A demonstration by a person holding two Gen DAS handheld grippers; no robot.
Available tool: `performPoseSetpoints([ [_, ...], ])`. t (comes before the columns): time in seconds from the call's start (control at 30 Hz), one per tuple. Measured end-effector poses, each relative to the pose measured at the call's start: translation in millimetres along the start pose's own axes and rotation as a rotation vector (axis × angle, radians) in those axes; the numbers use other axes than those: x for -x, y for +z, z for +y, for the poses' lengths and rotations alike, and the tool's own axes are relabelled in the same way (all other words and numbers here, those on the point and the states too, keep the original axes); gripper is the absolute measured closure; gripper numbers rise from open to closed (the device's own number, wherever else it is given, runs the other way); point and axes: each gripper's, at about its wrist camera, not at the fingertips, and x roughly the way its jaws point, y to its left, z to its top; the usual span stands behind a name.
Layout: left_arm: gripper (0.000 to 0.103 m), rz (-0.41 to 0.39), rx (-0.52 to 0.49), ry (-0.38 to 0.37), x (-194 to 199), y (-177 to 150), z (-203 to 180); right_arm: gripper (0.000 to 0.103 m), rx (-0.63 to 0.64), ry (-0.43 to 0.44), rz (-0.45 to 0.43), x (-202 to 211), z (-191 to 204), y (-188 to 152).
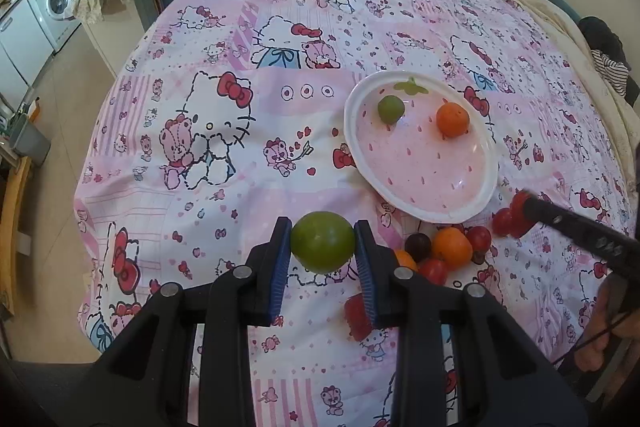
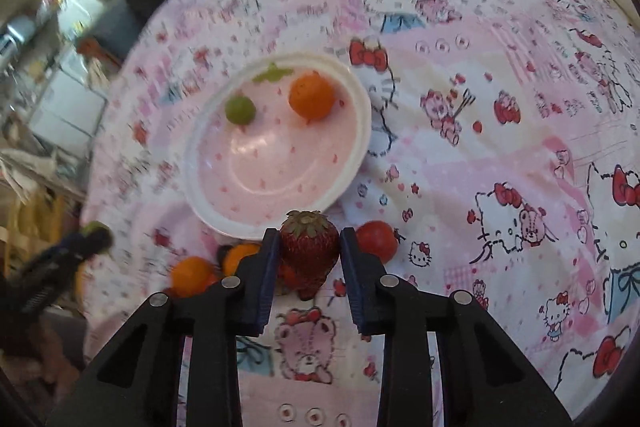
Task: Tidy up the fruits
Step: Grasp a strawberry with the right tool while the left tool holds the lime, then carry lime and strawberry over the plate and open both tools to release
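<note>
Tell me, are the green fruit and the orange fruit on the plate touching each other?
Apart. The left wrist view shows bare pink plate between the green fruit and the orange fruit; the right wrist view shows the same gap.

Two fruits (image 1: 422,113) on plate (image 1: 490,163)

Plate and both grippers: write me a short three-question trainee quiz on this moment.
1. True or false: the plate holds three fruits.
2. What sits between the left gripper fingers? A) orange fruit B) large green fruit C) strawberry
3. Fill in: the right gripper is shut on a ____.

Key: 1 false, only a small green fruit and an orange fruit lie on it; 2 B; 3 strawberry.
</note>
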Motion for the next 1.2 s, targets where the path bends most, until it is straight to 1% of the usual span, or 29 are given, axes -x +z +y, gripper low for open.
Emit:
performPoseSetpoints([
  [0.1, 0.076, -0.018, 0.002, 0.001, 2.9, -0.5, 0.9, 0.071, -0.017, 0.076, -0.089, 20.1, 3.5, 3.5],
  [0.13, 0.076, -0.026, 0.002, 0.003, 4.0, -0.2, 1.0, 0.071, -0.016, 0.090, -0.110, 25.2, 5.1, 5.6],
  [0.17, 0.076, -0.033, 0.002, 0.004, 5.1, 0.3, 0.7, 0.071, -0.011, 0.114, -0.151, 34.7, 7.2, 7.2],
  [0.3, 0.076, -0.055, -0.003, 0.005, 10.9, 2.0, 0.6, 0.071, -0.017, 0.183, -0.268, 62.6, 7.7, 11.9],
  [0.37, 0.076, -0.061, -0.009, 0.008, 13.8, 5.6, 0.0, 0.071, -0.036, 0.210, -0.309, 73.5, 4.2, 16.2],
  [0.47, 0.075, -0.084, -0.025, 0.007, 22.0, 16.7, -2.3, 0.071, -0.053, 0.234, -0.336, 82.2, -0.8, 24.8],
  [0.63, 0.075, -0.137, -0.053, -0.004, 35.8, 43.8, -8.0, 0.071, -0.055, 0.246, -0.355, 85.7, -7.7, 41.2],
  [0.77, 0.075, -0.162, -0.087, -0.001, 35.4, 62.3, -14.7, 0.071, -0.065, 0.247, -0.354, 78.0, -12.1, 56.6],
  [0.93, 0.075, -0.158, -0.116, -0.007, 19.8, 86.2, -24.8, 0.071, -0.045, 0.225, -0.330, 63.2, -13.3, 71.3],
  [1.03, 0.075, -0.153, -0.127, -0.008, 7.4, 94.8, -31.0, 0.071, -0.033, 0.208, -0.309, 51.4, -14.7, 80.2],
  [1.13, 0.075, -0.150, -0.144, -0.022, -6.9, 102.1, -37.0, 0.071, -0.046, 0.195, -0.266, 32.8, -20.4, 88.5],
  [1.2, 0.075, -0.146, -0.152, -0.018, -16.6, 104.6, -40.0, 0.071, -0.056, 0.181, -0.240, 21.5, -24.9, 92.0],
])
